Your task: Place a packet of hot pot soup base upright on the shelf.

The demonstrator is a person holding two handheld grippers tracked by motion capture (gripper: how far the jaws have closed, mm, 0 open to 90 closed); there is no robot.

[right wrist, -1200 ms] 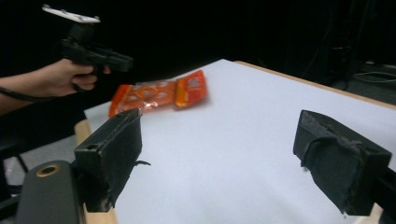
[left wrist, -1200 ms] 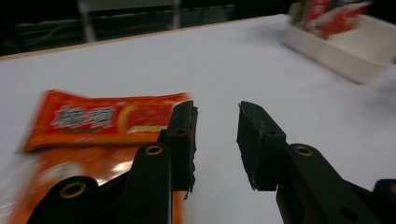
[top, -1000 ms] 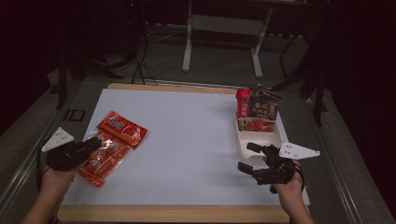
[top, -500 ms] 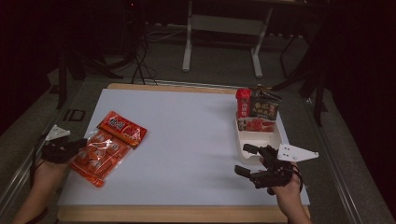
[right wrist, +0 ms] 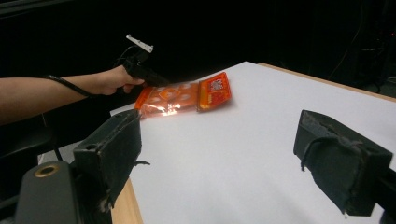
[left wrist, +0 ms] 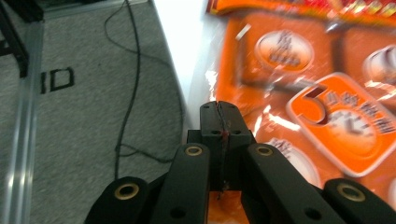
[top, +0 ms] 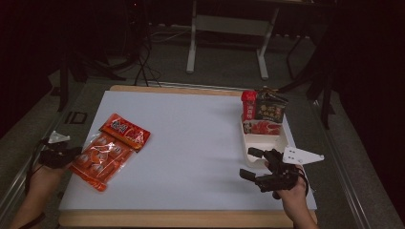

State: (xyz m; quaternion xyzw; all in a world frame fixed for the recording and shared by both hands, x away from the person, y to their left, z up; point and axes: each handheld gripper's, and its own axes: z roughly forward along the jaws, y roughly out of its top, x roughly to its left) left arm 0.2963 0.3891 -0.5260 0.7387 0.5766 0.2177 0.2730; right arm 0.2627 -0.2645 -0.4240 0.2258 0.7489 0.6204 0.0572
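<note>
You dragged the orange pack (top: 98,156) toward the table's (top: 191,143) left edge, left gripper (top: 59,155) clenched on it, right gripper (top: 255,164) released.

Dark lab, white table (top: 191,143), floor cables (top: 143,67)

Orange snack bag (top: 99,158): glossy crinkled plastic film. Table (top: 191,143): matt white top, wooden edge. Left gripper (left wrist: 219,121): matt black plastic.
</note>
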